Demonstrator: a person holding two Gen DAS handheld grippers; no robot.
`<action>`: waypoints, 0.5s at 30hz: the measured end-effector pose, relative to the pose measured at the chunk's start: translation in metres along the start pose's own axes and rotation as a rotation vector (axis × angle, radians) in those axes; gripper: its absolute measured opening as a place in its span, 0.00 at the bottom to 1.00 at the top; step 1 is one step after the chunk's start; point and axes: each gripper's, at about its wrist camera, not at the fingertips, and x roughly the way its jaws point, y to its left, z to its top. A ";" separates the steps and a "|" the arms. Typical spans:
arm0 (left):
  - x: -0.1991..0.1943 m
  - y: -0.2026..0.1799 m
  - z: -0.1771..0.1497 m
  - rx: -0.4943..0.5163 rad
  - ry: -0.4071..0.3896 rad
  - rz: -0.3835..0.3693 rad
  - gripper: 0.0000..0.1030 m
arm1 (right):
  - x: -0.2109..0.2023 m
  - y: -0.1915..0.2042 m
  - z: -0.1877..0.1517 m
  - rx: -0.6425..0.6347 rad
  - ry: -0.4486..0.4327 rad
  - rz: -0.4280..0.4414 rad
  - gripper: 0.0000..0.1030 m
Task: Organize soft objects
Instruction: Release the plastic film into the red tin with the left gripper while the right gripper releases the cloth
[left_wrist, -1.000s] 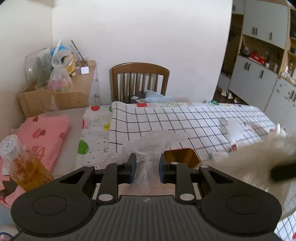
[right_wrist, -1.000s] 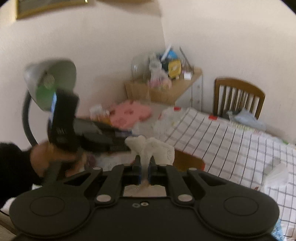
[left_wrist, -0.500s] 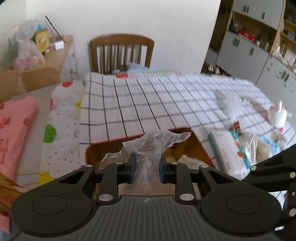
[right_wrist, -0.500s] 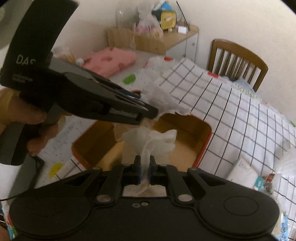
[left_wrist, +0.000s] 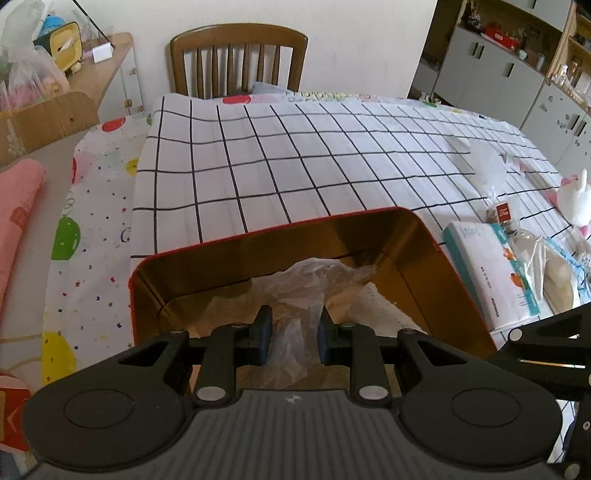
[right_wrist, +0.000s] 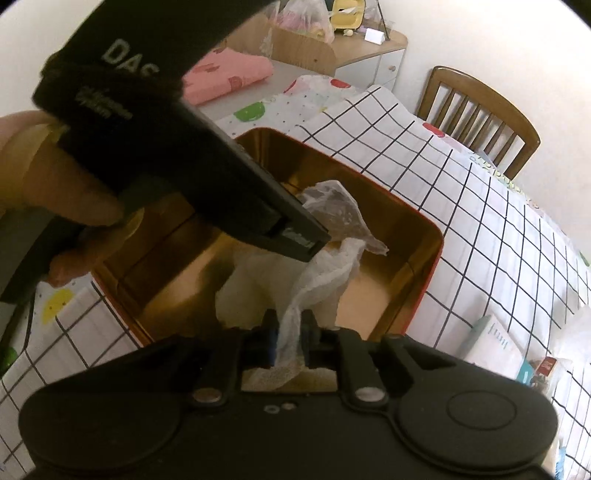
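Note:
A red tin box with a gold inside (left_wrist: 280, 236) stands on the checked tablecloth; it also shows in the right wrist view (right_wrist: 424, 225). My left gripper (left_wrist: 293, 338) is inside the box, its jaws partly apart around a crumpled clear plastic bag (left_wrist: 314, 280) that lies in the box. In the right wrist view the left gripper (right_wrist: 306, 240) crosses above the box with the bag (right_wrist: 336, 206) at its tip. My right gripper (right_wrist: 290, 341) is over the box's near edge, shut on a white tissue (right_wrist: 317, 280) that hangs into the box.
A white and teal tissue pack (left_wrist: 491, 269) and a clear bag with snacks (left_wrist: 532, 240) lie right of the box. A wooden chair (left_wrist: 238, 61) stands at the table's far side. A pink folded cloth (left_wrist: 14, 206) lies left. A cluttered side cabinet (left_wrist: 55, 81) is at back left.
Both grippers have come down from above the table into the tin box, carrying the plastic bag and the tissue. The bag now rests on the box's floor.

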 end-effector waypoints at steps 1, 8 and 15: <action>0.002 0.000 -0.001 0.000 0.006 -0.003 0.24 | 0.000 0.000 -0.001 0.003 -0.002 0.000 0.16; 0.005 -0.003 0.000 0.002 0.006 -0.013 0.24 | -0.002 -0.008 0.000 0.046 -0.017 0.025 0.32; -0.006 -0.007 0.001 -0.001 -0.030 -0.006 0.34 | -0.017 -0.009 -0.001 0.076 -0.052 0.043 0.54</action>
